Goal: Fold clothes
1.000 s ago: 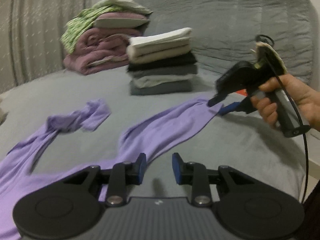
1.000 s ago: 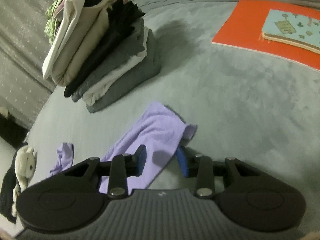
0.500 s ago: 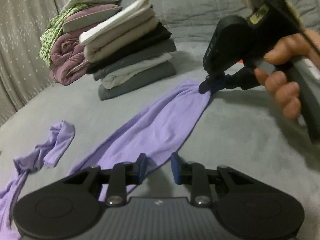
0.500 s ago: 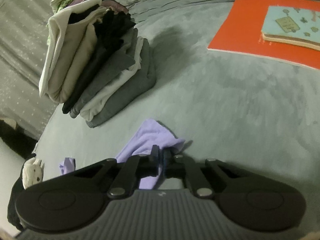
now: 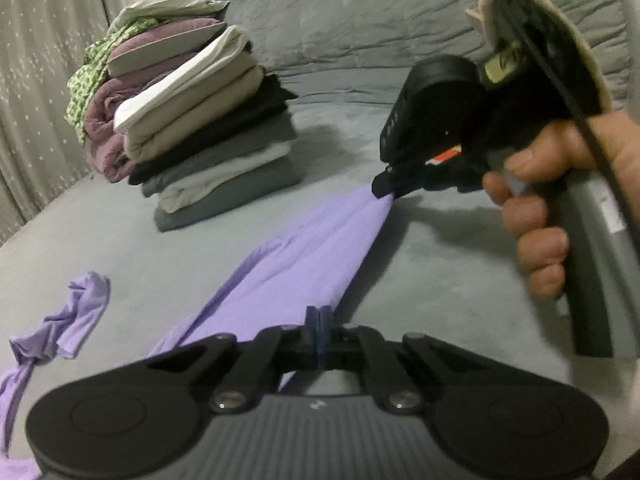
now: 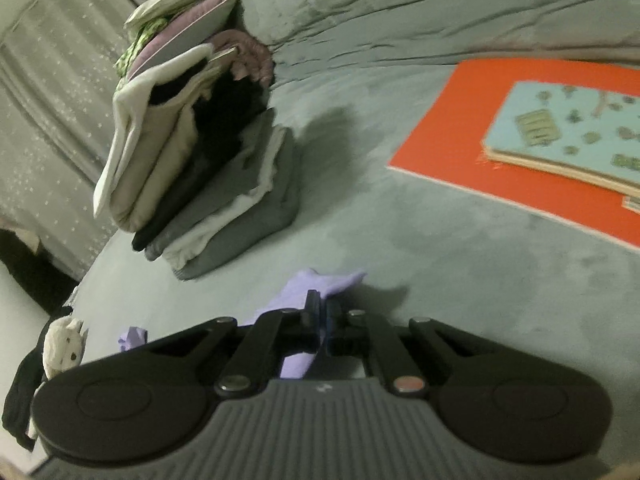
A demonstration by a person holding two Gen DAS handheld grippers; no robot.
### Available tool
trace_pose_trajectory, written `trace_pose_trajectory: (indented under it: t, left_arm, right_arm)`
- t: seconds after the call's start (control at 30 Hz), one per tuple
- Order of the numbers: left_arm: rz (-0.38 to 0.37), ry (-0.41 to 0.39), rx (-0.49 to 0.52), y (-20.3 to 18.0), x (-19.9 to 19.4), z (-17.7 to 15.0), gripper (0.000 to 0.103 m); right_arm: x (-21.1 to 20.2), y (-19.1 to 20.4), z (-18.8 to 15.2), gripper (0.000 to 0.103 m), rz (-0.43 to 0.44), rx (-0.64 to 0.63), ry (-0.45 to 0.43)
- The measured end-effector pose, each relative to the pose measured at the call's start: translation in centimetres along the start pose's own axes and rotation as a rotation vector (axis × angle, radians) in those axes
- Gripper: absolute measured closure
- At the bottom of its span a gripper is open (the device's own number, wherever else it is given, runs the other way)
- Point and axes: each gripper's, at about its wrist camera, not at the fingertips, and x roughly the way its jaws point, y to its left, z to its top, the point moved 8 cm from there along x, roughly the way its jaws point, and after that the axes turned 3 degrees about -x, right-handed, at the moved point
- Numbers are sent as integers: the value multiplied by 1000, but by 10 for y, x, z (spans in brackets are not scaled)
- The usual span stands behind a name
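A lilac garment [image 5: 312,256] lies stretched across the grey bed. In the left wrist view my left gripper [image 5: 319,314] is shut on its near edge. Further off, my right gripper [image 5: 386,190], held by a hand [image 5: 536,216], pinches the garment's far corner, and the cloth runs taut between the two. In the right wrist view my right gripper [image 6: 320,300] is shut on the lilac cloth [image 6: 320,284], which bunches just past the fingertips. A loose sleeve [image 5: 68,320] of the garment trails to the left.
A stack of folded clothes [image 5: 216,152] stands at the back left, with a second heap of mauve and green items [image 5: 120,92] behind it. An orange mat bearing a light blue book [image 6: 560,132] lies to the right. A small soft toy [image 6: 64,344] sits at the bed's left edge.
Both grippers have shut on the lilac garment. My left gripper slid to the cloth's edge and closed on it; the right one pinched the corner and now holds it pulled taut.
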Motion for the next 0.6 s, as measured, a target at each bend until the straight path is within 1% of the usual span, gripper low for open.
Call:
trace_pose_trajectory:
  t: [0.3,0.43,0.53,0.6]
  left_arm:
    - [-63,-6,-47,-18,-19,-1,103]
    - [-97,-8,-53,-23,-30,1,103]
    - [-133,12,-62,-26,-33,-2,103]
    - [-154,39,-64,-29,-31,-8,103]
  right_arm:
    - [-31,-23,1,100,-41,-53,-6]
    - [-42,-25,2,100,-64,-91,3]
    - [-50,-22,0,100,-90,-138,15]
    - [-52,-23,-5,100,-125,-173,44]
